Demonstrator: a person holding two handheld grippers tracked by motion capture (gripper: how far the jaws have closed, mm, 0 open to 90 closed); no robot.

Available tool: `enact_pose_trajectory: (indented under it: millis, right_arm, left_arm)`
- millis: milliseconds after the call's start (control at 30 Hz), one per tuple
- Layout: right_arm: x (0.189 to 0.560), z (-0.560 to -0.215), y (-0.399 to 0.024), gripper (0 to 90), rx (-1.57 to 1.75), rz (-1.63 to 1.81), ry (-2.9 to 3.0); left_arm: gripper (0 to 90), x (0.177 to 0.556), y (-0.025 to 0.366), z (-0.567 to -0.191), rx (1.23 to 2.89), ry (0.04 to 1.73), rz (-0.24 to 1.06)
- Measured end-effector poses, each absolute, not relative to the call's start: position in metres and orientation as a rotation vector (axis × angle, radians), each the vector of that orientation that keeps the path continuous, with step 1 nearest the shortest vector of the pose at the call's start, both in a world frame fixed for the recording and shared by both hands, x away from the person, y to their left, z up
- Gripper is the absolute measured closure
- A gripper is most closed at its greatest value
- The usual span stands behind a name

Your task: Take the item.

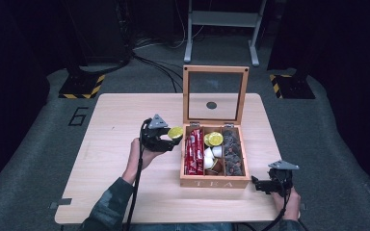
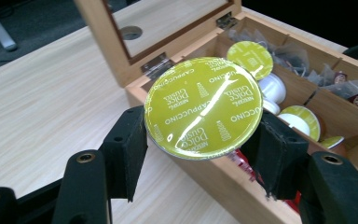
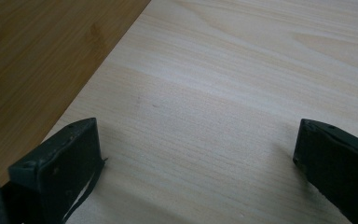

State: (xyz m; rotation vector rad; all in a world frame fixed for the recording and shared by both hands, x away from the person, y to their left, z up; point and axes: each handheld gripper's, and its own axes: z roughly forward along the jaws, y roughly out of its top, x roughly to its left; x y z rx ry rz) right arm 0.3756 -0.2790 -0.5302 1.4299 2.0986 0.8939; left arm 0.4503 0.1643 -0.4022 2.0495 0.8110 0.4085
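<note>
Capsule (image 2: pixel 203 107) pinched between left gripper (image 2: pixel 200 140) pads, just beside wooden box (image 1: pixel 215 183).

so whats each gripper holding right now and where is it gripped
The left gripper holds a yellow-green coffee capsule, jaws clamped on opposite sides of its rim, beside the tea box. The right gripper is open, holding nothing.

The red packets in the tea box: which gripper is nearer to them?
Left. The left gripper, holding a green capsule, is just beside the box's left wall, next to the red packets. The right gripper rests off the box's front right corner.
</note>
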Motion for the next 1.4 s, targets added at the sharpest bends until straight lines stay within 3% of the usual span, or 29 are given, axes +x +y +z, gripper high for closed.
enact_pose_trajectory:
  millis: [867, 1400]
  right_arm:
    - [0.376, -0.530, -0.279, 0.2, 1.432, 0.893, 2.097]
    - [0.376, -0.530, -0.279, 0.1, 1.431, 0.893, 2.097]
  left_arm:
    - [40.6, 0.464, 0.212, -0.439, 2.021, 1.017, 0.530]
    - [40.6, 0.477, 0.222, -0.465, 2.002, 1.098, 0.481]
